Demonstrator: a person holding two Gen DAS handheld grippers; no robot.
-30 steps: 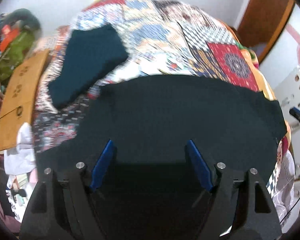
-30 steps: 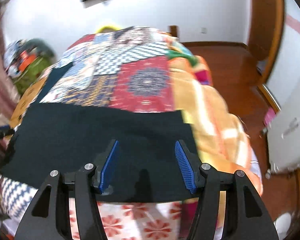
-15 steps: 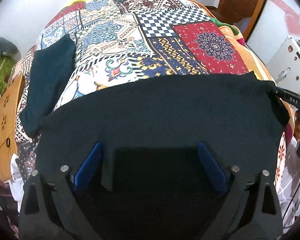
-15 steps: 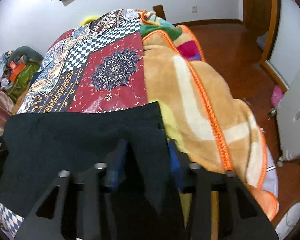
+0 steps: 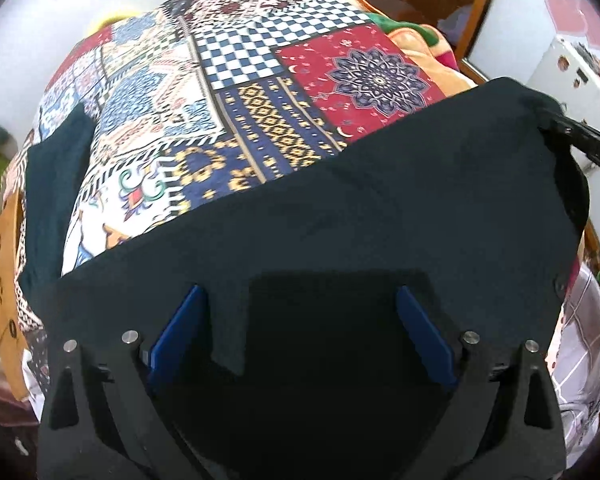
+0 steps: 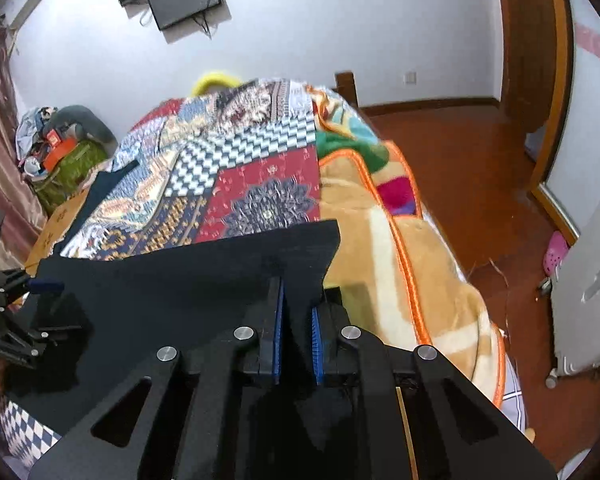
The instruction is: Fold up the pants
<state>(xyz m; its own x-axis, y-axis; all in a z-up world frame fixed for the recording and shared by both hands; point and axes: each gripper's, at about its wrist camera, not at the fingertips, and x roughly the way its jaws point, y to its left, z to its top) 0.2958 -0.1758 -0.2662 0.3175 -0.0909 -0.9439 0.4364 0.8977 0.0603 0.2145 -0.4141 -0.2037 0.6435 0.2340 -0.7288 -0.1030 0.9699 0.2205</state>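
Observation:
The dark pants (image 5: 380,208) lie across the near end of a bed with a patchwork cover (image 5: 240,92). My left gripper (image 5: 300,320) is open, its blue pads wide apart over the near edge of the cloth. My right gripper (image 6: 296,312) is shut on the right end of the pants (image 6: 220,264) and lifts that corner off the bed. The right gripper shows at the far right of the left wrist view (image 5: 592,148), with cloth draped from it. The left gripper shows at the left of the right wrist view (image 6: 28,312).
A second dark folded garment (image 5: 56,184) lies on the bed's left side. An orange-trimmed blanket (image 6: 388,240) hangs over the right side. A cardboard box (image 5: 4,280) and a green bag (image 6: 64,172) stand left of the bed. A white cabinet (image 6: 588,300) stands on the wooden floor at right.
My right gripper has closed on the right end of the pants and raised it. My left gripper stayed open and moved forward over the cloth.

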